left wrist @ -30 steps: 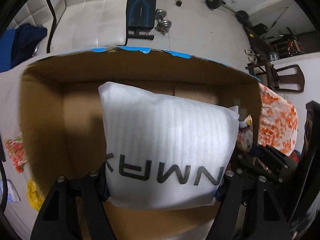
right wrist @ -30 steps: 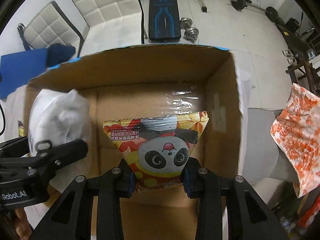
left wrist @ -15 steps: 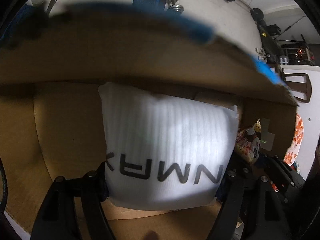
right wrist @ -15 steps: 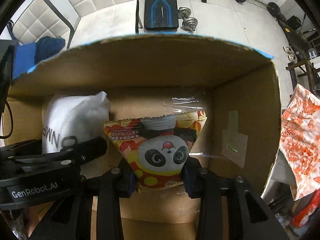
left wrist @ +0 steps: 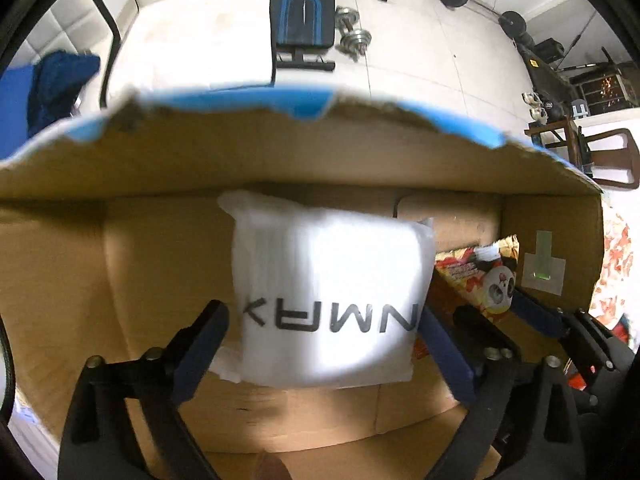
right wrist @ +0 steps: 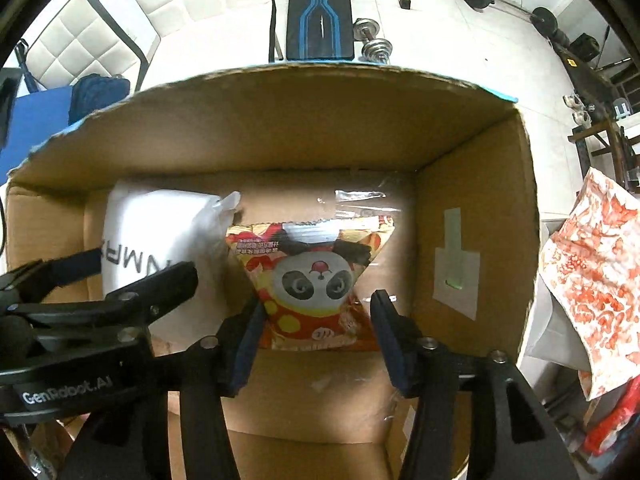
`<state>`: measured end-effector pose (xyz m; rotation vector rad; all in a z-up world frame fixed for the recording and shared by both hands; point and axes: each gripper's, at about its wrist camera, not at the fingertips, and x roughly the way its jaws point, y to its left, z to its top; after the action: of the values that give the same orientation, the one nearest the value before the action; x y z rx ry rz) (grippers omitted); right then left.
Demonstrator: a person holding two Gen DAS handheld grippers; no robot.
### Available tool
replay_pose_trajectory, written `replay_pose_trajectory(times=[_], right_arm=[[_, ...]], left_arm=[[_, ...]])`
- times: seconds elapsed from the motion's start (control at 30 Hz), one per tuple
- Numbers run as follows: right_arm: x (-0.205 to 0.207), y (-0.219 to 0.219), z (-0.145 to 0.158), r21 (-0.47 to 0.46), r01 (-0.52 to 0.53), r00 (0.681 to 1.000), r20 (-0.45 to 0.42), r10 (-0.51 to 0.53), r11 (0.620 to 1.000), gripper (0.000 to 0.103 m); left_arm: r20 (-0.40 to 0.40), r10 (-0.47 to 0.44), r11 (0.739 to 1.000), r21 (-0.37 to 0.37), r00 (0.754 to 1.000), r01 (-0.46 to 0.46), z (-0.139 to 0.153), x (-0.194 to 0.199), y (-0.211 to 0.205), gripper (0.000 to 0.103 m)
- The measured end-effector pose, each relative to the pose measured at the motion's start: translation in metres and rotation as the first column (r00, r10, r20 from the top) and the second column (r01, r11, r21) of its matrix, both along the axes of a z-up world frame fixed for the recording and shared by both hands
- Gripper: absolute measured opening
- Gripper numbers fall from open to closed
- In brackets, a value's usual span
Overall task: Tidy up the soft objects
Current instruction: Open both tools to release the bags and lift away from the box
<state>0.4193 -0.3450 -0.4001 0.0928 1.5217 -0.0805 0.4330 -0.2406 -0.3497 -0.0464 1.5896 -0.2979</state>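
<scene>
A white soft package with black letters [left wrist: 328, 300] stands inside the cardboard box [left wrist: 280, 152]. My left gripper [left wrist: 320, 332] is open around it, its fingers apart from the package sides. A panda snack bag [right wrist: 316, 280] stands in the same box [right wrist: 476, 208] to the right of the white package [right wrist: 160, 240]. My right gripper [right wrist: 316, 336] is open, its fingers on either side of the bag's lower part. The left gripper [right wrist: 120, 276] shows in the right wrist view, and the snack bag [left wrist: 484, 284] in the left wrist view.
An orange-and-white patterned cloth [right wrist: 592, 272] hangs right of the box. Beyond the box are a blue-black weight bench [right wrist: 320, 8], dumbbells [right wrist: 372, 40], white padded chairs [right wrist: 80, 44] and a blue cloth [right wrist: 36, 120] on the left.
Both grippers have opened and let go of their items, which now rest in the box. The grippers have drawn back a little.
</scene>
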Motion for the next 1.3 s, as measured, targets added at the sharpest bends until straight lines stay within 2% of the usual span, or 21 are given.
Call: replay_pose_trajectory(times=[0.07, 0.1, 0.13, 0.17, 0.33, 0.4, 0.5, 0.63, 0.8, 1.03, 1.17, 1.3], right_arm=[[-0.003, 0.001, 0.003, 0.003, -0.002, 1.0, 0.001, 0.002, 1.0, 0.063], [-0.005, 0.002, 0.006, 0.007, -0.002, 1.0, 0.003, 0.002, 1.0, 0.072], [-0.007, 0.004, 0.009, 0.007, -0.004, 1.0, 0.005, 0.004, 1.0, 0.087], [-0.009, 0.006, 0.012, 0.001, -0.008, 1.0, 0.009, 0.008, 1.0, 0.096], [-0.033, 0.019, 0.034, -0.041, -0.029, 0.999, 0.044, 0.03, 0.999, 0.097], [-0.041, 0.023, 0.042, -0.054, -0.023, 0.998, 0.064, 0.027, 0.998, 0.103], [-0.06, 0.023, 0.052, -0.059, 0.001, 0.995, 0.101, 0.005, 0.998, 0.103], [-0.08, 0.026, 0.067, -0.072, 0.025, 0.988, 0.151, -0.014, 0.997, 0.103], [-0.114, 0.021, 0.091, -0.083, 0.04, 0.979, 0.203, -0.023, 0.996, 0.103], [-0.169, 0.027, 0.125, -0.066, 0.059, 0.963, 0.266, -0.04, 0.996, 0.103], [-0.198, 0.027, 0.144, -0.056, 0.07, 0.955, 0.293, -0.051, 0.996, 0.103], [-0.228, 0.022, 0.165, -0.054, 0.093, 0.941, 0.331, -0.07, 0.994, 0.103]], left_arm=[[0.042, -0.003, 1.0, 0.025, 0.999, 0.002, 0.011, -0.005, 0.003, 0.1], [0.063, -0.007, 0.999, 0.033, 0.998, 0.005, 0.017, -0.008, 0.004, 0.101], [0.086, -0.008, 0.999, 0.04, 0.996, 0.005, 0.024, -0.009, 0.008, 0.101], [0.109, -0.007, 0.999, 0.041, 0.994, 0.002, 0.031, -0.013, 0.012, 0.102], [0.185, -0.003, 0.999, 0.033, 0.983, -0.003, 0.057, -0.034, 0.032, 0.102], [0.22, -0.015, 0.999, 0.051, 0.975, 0.004, 0.05, -0.046, 0.045, 0.102], [0.252, -0.022, 0.998, 0.061, 0.967, 0.006, 0.056, -0.054, 0.059, 0.102], [0.287, -0.012, 0.998, 0.062, 0.958, -0.006, 0.063, -0.068, 0.062, 0.102], [0.333, -0.03, 0.994, 0.109, 0.942, -0.006, 0.076, -0.086, 0.052, 0.102], [0.389, -0.046, 0.996, 0.092, 0.92, 0.011, 0.109, -0.13, 0.054, 0.102], [0.449, -0.031, 0.998, 0.062, 0.893, 0.003, 0.132, -0.162, 0.06, 0.102], [0.464, -0.013, 0.999, 0.035, 0.886, -0.003, 0.149, -0.185, 0.066, 0.102]])
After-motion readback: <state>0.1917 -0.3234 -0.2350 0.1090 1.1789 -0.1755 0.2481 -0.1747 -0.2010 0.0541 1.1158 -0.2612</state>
